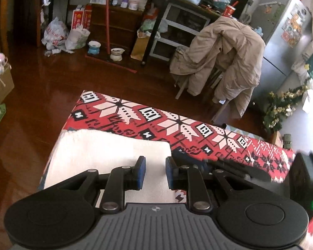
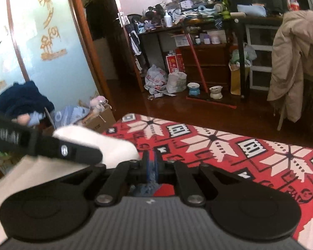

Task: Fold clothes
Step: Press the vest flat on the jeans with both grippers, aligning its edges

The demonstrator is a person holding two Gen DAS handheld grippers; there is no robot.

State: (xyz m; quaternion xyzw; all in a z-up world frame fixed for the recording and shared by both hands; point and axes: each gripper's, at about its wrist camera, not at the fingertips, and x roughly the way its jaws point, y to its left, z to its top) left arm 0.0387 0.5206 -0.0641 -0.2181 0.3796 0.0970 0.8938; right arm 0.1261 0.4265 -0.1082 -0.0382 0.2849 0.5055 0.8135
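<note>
A folded white cloth (image 1: 106, 152) lies at the near left end of a table under a red patterned tablecloth (image 1: 177, 125). My left gripper (image 1: 155, 162) hovers over the cloth's right edge, its blue pads apart with nothing between them. In the right wrist view my right gripper (image 2: 151, 158) is shut, and a thin bit of blue knitted fabric (image 2: 145, 189) shows between and under its pads. It hangs low over the tablecloth (image 2: 219, 145), beside the white cloth (image 2: 106, 145). The left gripper's black finger (image 2: 73, 152) crosses in front of that cloth. The right gripper (image 1: 235, 164) shows as a black blur in the left wrist view.
A chair draped with a beige coat (image 1: 223, 58) stands beyond the table's far edge, with a fridge (image 1: 281, 41) and a small decorated tree (image 1: 279, 108) to its right. A cardboard box (image 2: 98, 123) sits off the table's left end. Dark wood floor (image 1: 41, 83) surrounds the table.
</note>
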